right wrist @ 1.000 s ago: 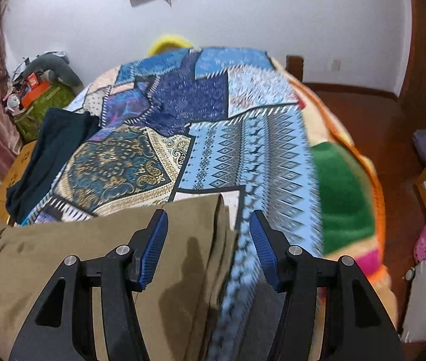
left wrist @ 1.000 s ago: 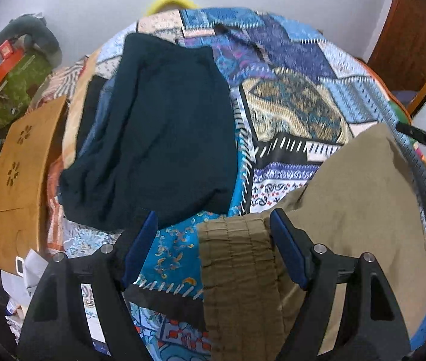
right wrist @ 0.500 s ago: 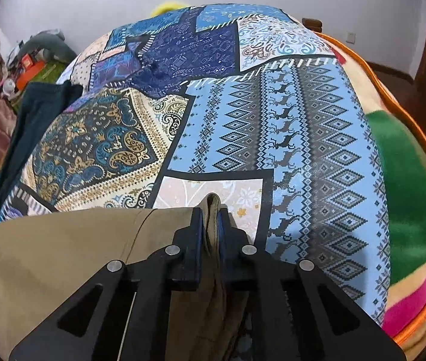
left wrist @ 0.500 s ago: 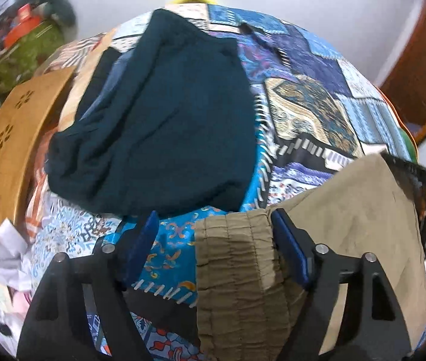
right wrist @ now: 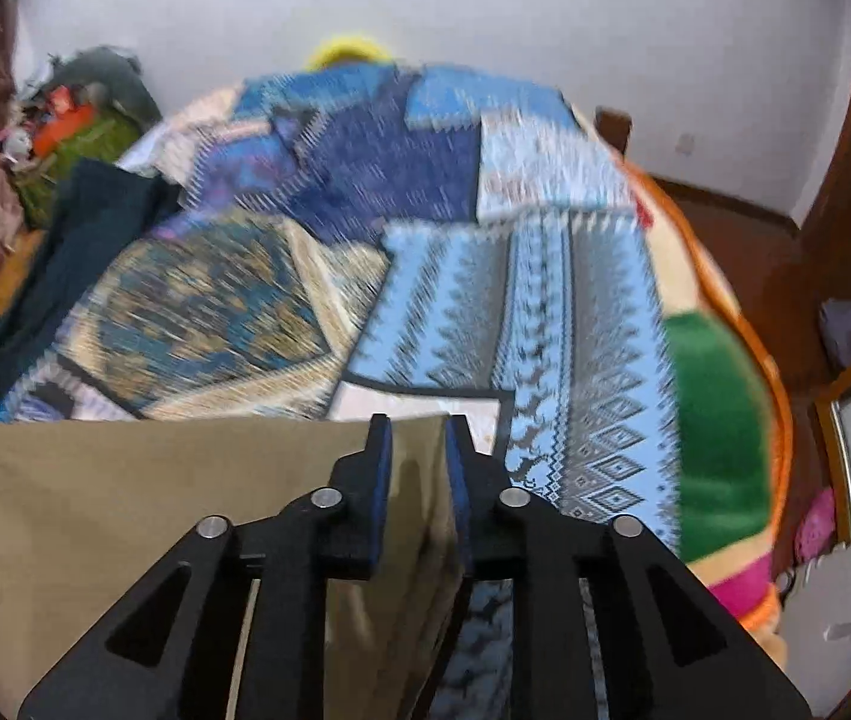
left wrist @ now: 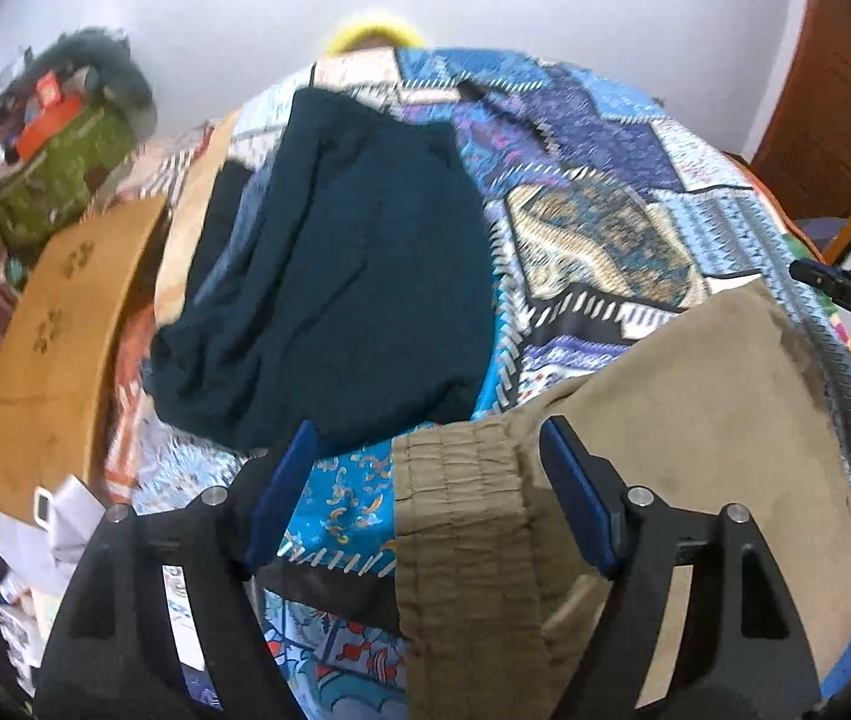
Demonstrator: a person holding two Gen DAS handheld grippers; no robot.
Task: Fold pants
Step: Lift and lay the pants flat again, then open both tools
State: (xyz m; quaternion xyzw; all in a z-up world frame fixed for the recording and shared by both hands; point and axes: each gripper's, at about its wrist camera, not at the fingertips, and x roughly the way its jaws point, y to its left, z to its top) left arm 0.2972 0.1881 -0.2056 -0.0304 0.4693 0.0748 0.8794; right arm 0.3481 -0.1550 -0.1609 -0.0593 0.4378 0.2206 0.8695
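Where shut before, right claw (right wrist: pixel 417 441) opening, pants (right wrist: pixel 125 498) between

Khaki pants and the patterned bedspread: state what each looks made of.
Khaki pants: looks like matte woven cotton, perhaps twill; soft creases, gathered elastic waistband. Patterned bedspread: seems a thin printed woven fabric with a flat, dull surface; blur leaves the weave unclear.

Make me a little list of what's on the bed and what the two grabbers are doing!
bed cover: patchwork blanket, mostly blue
pants to fold: tan pants, gathered waistband toward the left gripper
other clothes: dark teal garment, lying flat beside the pants
left gripper: wide open, waistband edge between its fingers, not pinched
right gripper: jaws opening, narrow gap, pants edge between them
beside bed: wooden board
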